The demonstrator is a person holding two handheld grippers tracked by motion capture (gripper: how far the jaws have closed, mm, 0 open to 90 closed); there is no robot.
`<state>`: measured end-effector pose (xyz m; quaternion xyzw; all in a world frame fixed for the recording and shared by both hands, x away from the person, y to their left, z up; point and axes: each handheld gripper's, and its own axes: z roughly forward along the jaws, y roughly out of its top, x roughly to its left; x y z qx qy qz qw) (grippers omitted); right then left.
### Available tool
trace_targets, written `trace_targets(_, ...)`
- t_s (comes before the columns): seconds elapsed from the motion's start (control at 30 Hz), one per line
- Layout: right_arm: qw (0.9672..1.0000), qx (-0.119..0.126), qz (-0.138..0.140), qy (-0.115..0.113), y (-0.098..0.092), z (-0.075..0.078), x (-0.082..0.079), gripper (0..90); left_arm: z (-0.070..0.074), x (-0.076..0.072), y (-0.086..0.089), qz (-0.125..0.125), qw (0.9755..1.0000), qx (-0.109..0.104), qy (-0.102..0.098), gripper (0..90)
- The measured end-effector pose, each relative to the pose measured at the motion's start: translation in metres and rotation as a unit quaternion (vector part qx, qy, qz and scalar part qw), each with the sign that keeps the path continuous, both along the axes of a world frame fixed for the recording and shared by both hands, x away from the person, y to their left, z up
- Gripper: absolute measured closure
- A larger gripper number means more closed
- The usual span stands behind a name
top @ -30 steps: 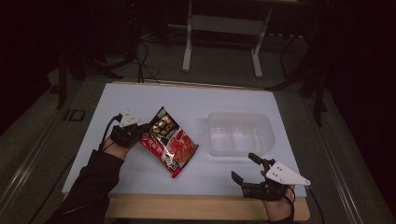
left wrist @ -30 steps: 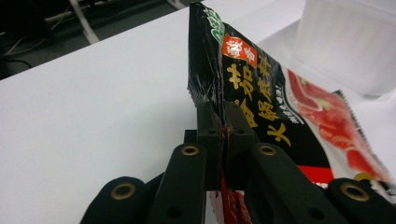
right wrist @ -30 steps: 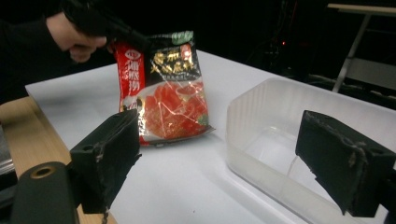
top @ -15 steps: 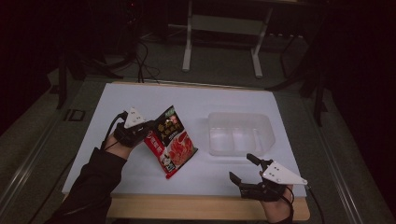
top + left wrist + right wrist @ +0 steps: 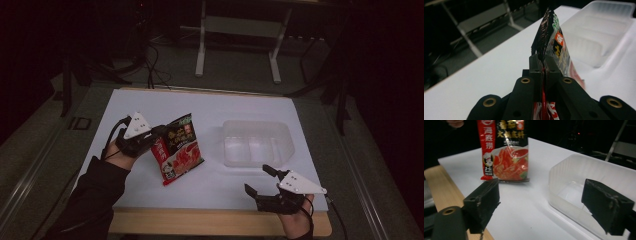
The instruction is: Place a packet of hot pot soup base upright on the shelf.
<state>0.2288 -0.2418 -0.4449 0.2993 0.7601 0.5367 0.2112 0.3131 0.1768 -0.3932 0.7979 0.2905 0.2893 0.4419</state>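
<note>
A red and black food packet (image 5: 177, 150) hangs upright over the white table (image 5: 215, 107), left of centre. My left gripper (image 5: 157, 135) is shut on its left edge. In the left gripper view the jaws (image 5: 543, 65) pinch the packet (image 5: 551, 37) at its seam, and the bag stands edge-on above them. My right gripper (image 5: 257, 179) rests open near the table's front edge, with nothing between its fingers. In the right gripper view the packet (image 5: 506, 150) hangs ahead to the left, beyond the open right gripper (image 5: 545, 205).
A clear plastic container (image 5: 256, 125) sits right of centre, just beyond the right gripper; its rim (image 5: 579, 160) is close to the right jaw. A wooden strip (image 5: 220, 222) lines the table's front edge. A metal stand (image 5: 237, 30) is on the floor behind.
The left gripper has risen and carried the packet from lying tilted on the table to hanging upright above it. The right gripper has stayed in place.
</note>
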Motion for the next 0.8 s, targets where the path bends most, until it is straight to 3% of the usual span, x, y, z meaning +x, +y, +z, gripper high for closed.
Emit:
trace_targets(0.03,1.0000,0.005,-0.003,0.001,-0.001,0.001,0.001,13.0,0.005,-0.003,0.002,-0.011,0.9999,-0.004,-0.007,88.0)
trace_targets(0.07,0.9995,0.029,-0.015,0.001,-0.006,0.004,0.002,11.6,0.007,-0.003,0.003,-0.015,0.9998,-0.007,-0.010,88.0)
trace_targets(0.2,0.9987,0.052,0.003,0.003,-0.009,0.010,0.005,11.3,0.015,-0.007,0.007,-0.034,0.9991,-0.023,-0.012,88.0)
trace_targets(0.23,0.9989,0.047,0.002,0.006,-0.008,0.012,0.005,11.4,0.017,-0.008,0.008,-0.038,0.9989,-0.026,-0.012,88.0)
trace_targets(0.3,0.9994,0.030,-0.002,0.018,-0.005,0.014,0.007,11.5,0.022,-0.010,0.008,-0.049,0.9983,-0.028,-0.016,88.0)
trace_targets(0.4,0.9972,0.040,0.008,0.062,-0.003,0.018,0.013,10.9,0.028,-0.013,0.007,-0.065,0.9974,-0.026,-0.016,88.0)
trace_targets(0.53,0.9995,0.026,0.011,0.015,0.007,0.030,0.014,10.8,0.034,-0.018,0.005,-0.086,0.9958,-0.027,-0.019,87.9)
trace_targets(0.63,0.9991,0.032,0.028,0.008,0.016,0.039,0.018,11.3,0.037,-0.020,0.004,-0.102,0.9940,-0.036,-0.015,88.0)
trace_targets(0.73,0.9982,0.042,0.043,0.003,0.024,0.047,0.025,17.3,0.038,-0.023,0.001,-0.115,0.9925,-0.039,-0.015,88.0)
trace_targets(0.8,0.9979,0.045,0.047,0.004,0.026,0.051,0.028,19.3,0.038,-0.024,0.000,-0.118,0.9923,-0.034,-0.019,88.1)
